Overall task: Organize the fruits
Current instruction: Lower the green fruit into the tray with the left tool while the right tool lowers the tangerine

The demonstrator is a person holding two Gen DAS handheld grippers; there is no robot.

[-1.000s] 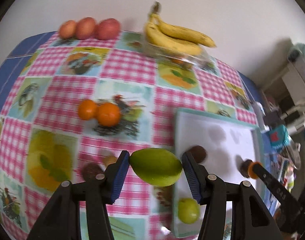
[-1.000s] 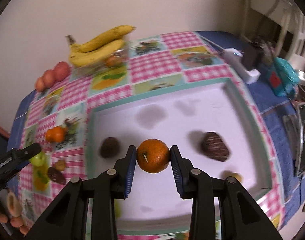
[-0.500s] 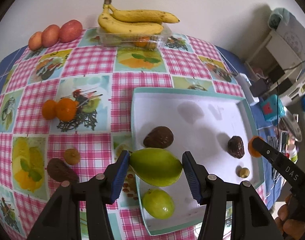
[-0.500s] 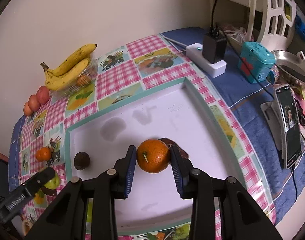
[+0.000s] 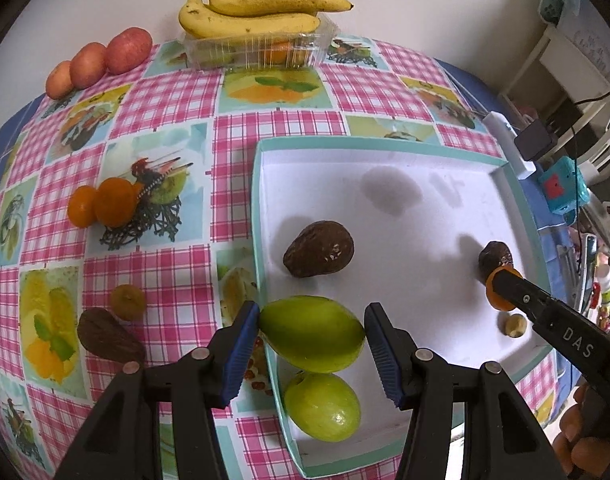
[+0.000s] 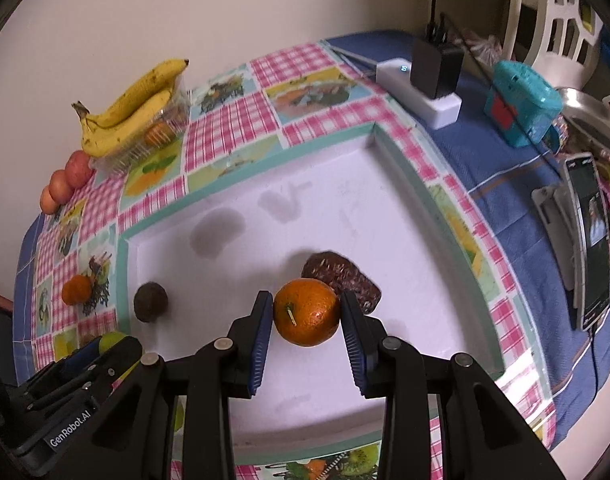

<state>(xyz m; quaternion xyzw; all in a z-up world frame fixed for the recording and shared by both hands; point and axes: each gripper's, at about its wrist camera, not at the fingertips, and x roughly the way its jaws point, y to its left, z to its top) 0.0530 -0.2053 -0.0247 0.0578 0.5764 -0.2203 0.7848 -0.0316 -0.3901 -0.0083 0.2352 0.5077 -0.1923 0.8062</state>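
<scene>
My left gripper (image 5: 312, 334) is shut on a green mango (image 5: 311, 334), held over the near left edge of the white tray (image 5: 385, 146). A second green fruit (image 5: 323, 406) lies in the tray just below it. My right gripper (image 6: 307, 318) is shut on an orange (image 6: 306, 311), held over the tray (image 6: 249, 178) in front of a dark brown fruit (image 6: 341, 276). A brown avocado-like fruit (image 5: 319, 249) lies in the tray. The right gripper also shows in the left wrist view (image 5: 501, 290).
Two oranges (image 5: 105, 202), a small tan fruit (image 5: 127, 302) and a brown fruit (image 5: 107, 340) lie on the checked cloth left of the tray. Bananas (image 5: 257, 12) on a clear punnet and three red fruits (image 5: 99, 60) stand by the wall. Phone (image 6: 591, 240) and charger (image 6: 435, 68) at right.
Both grippers have moved nearer over the tray, each keeping its fruit. The right gripper has come close to the dark fruit; the left has dropped towards the tray's near left corner.
</scene>
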